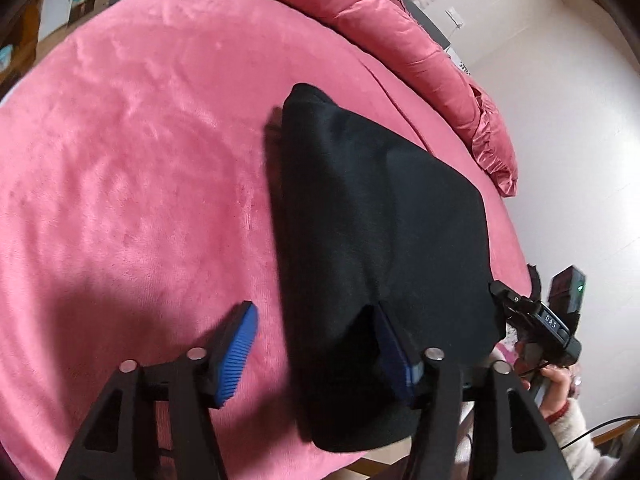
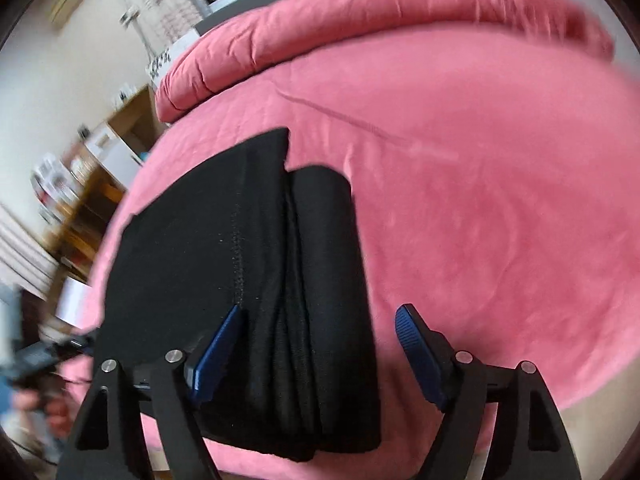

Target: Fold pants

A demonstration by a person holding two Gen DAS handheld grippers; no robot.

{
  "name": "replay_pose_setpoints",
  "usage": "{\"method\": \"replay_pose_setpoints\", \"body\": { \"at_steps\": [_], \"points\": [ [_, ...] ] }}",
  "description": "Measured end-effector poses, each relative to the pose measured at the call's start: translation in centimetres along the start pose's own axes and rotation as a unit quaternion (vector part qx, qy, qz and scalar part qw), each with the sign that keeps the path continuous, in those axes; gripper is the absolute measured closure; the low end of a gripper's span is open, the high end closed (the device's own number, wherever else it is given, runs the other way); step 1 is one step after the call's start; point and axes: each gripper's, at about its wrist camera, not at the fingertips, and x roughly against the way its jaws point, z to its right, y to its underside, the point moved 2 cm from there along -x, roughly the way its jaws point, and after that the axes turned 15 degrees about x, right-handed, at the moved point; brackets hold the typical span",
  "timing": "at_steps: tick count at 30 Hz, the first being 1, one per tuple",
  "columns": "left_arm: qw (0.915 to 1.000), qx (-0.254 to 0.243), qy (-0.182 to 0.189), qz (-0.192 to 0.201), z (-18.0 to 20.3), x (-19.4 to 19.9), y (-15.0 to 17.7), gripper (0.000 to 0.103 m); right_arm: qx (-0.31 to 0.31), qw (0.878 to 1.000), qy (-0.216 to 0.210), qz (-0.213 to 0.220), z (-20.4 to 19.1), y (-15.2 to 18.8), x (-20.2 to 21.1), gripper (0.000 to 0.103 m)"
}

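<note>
Pants (image 1: 380,240) are sitting folded into a thick black bundle near the front edge of the bed, right on top of the pink fuzzy blanket (image 1: 140,160). From my left wrist cam the left gripper (image 1: 320,354) is spread wide, jaws not squeezing anything: one blue pad is out over bare blanket and the other is tucked against the near end of the bundle, partly hidden by the fabric, so the cloth sits between the fingers but nothing is pinched. Same story on the other side, the right gripper (image 2: 320,354) is spread open too, straddling the near end of the pants (image 2: 260,280), with one pad along the stitched seam side and the other clear out over the blanket (image 2: 480,220), not touching cloth. From that cam I can see the stacked layers of the fold along the edge, several of them, and one corner of a lower layer poking out past the top at the far end. Rolled-up pink duvet (image 2: 320,20) runs along the far side of the bed. In the left cam I can also spot the right gripper's body off to the side with a hand (image 1: 554,384) in a white fuzzy sleeve (image 1: 576,436) on it. Right cam is a bit motion-blurred.
</note>
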Motion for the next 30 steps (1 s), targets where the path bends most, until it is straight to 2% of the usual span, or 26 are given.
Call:
{"method": "replay_pose_setpoints", "body": {
  "at_steps": [5, 7, 10, 12, 14, 17, 19, 20, 22, 23, 24, 26, 30],
  "points": [
    [0.9997, -0.012, 0.019, -0.010, 0.0, -0.9, -0.7, 0.037, -0.051, 0.996, -0.079, -0.008, 1.8, 0.2, -1.8, 0.024],
    [0.9995, -0.014, 0.023, -0.018, -0.1, -1.4, -0.9, 0.036, -0.049, 0.995, -0.088, -0.006, 1.5, 0.0, -2.4, 0.026],
    [0.9990, -0.009, 0.034, -0.028, -0.4, -1.5, -1.1, 0.039, -0.026, 0.997, -0.074, -0.015, 0.5, -0.5, -3.4, 0.029],
    [0.9970, 0.008, 0.062, -0.045, -0.6, -1.2, -1.3, 0.052, -0.010, 0.998, -0.063, -0.016, -0.3, -0.7, -3.6, 0.029],
    [0.9950, 0.018, 0.087, -0.047, -0.8, -0.8, -1.4, 0.052, -0.007, 0.998, -0.060, -0.016, -0.2, -0.8, -3.6, 0.030],
    [0.9937, 0.029, 0.096, -0.050, -1.0, -1.0, -1.4, 0.046, -0.020, 0.997, -0.070, -0.005, 0.2, -0.5, -3.6, 0.031],
    [0.9935, 0.020, 0.102, -0.045, -0.3, -1.1, -1.1, 0.037, -0.018, 0.998, -0.064, -0.002, 0.0, -0.5, -3.6, 0.032],
    [0.9941, 0.004, 0.100, -0.041, 0.2, -1.2, -0.8, 0.030, -0.013, 0.998, -0.058, -0.002, -0.1, -0.4, -3.5, 0.034],
    [0.9966, -0.046, 0.063, -0.028, 1.6, -1.8, -0.5, 0.030, 0.000, 0.999, -0.047, -0.002, -0.7, -0.7, -3.4, 0.037],
    [0.9965, -0.059, 0.055, -0.022, 1.9, -1.8, -0.3, 0.038, 0.003, 0.999, -0.044, 0.000, -0.8, -0.7, -3.3, 0.040],
    [0.9963, -0.061, 0.058, -0.017, 2.1, -1.4, -0.3, 0.051, 0.003, 0.999, -0.041, 0.006, -1.1, -0.7, -3.0, 0.043],
    [0.9964, -0.069, 0.050, 0.002, 2.5, -0.5, -0.4, 0.066, 0.002, 0.999, -0.038, 0.022, -1.4, -0.7, -2.2, 0.047],
    [0.9902, -0.132, 0.030, 0.033, 4.5, 1.7, -0.1, 0.072, 0.029, 0.998, -0.024, 0.043, -3.0, -1.3, -1.0, 0.052]
  ]
}}
